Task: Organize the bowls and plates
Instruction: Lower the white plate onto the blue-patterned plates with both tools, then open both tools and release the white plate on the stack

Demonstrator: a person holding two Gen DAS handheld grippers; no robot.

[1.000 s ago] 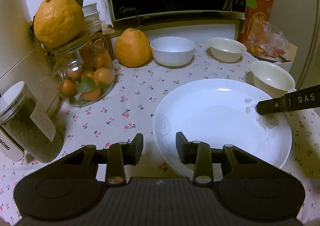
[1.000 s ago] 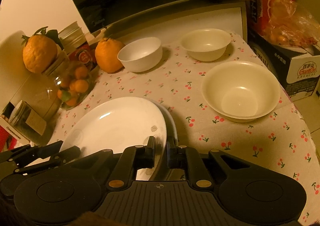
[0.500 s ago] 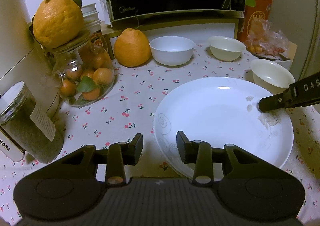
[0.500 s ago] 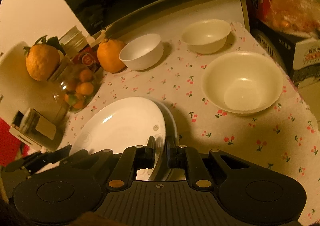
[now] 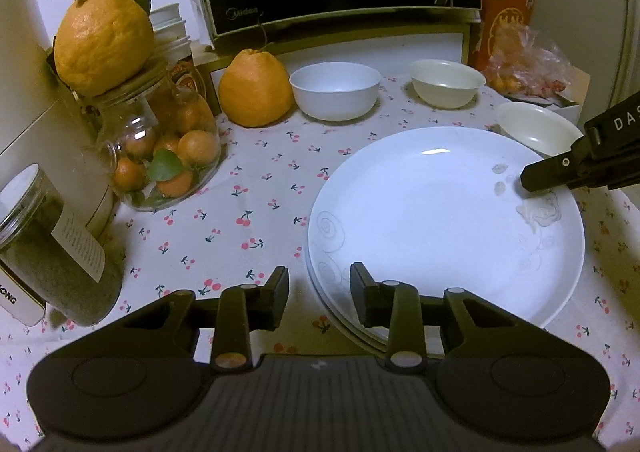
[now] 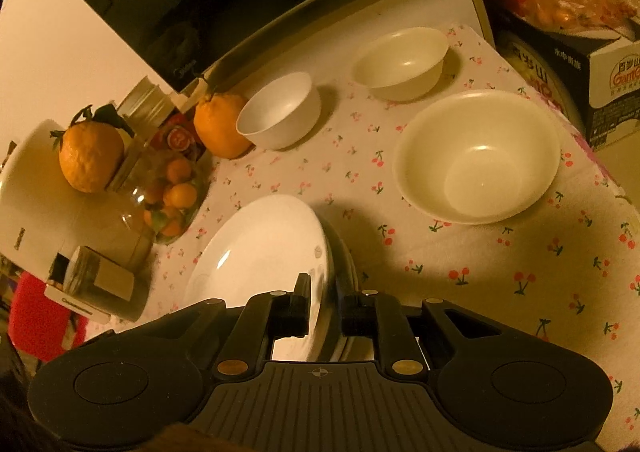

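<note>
The big white plate (image 6: 260, 248) sits straight ahead of the right gripper (image 6: 325, 312), whose fingers straddle its near rim, one over, one under (whether they truly pinch, I cannot tell), the plate tilted over a second plate (image 6: 347, 268), probably for stacking. The left gripper (image 5: 319, 290) hangs spread apart, empty, just short of the plate's opposite edge; being round, the plate has no long axis.

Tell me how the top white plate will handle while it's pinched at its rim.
The top plate looks glazed, so it may slip between the right claw fingers. It seems rigid, probably ceramic and breakable. Held by one edge, it will likely sag toward the far side.
</note>
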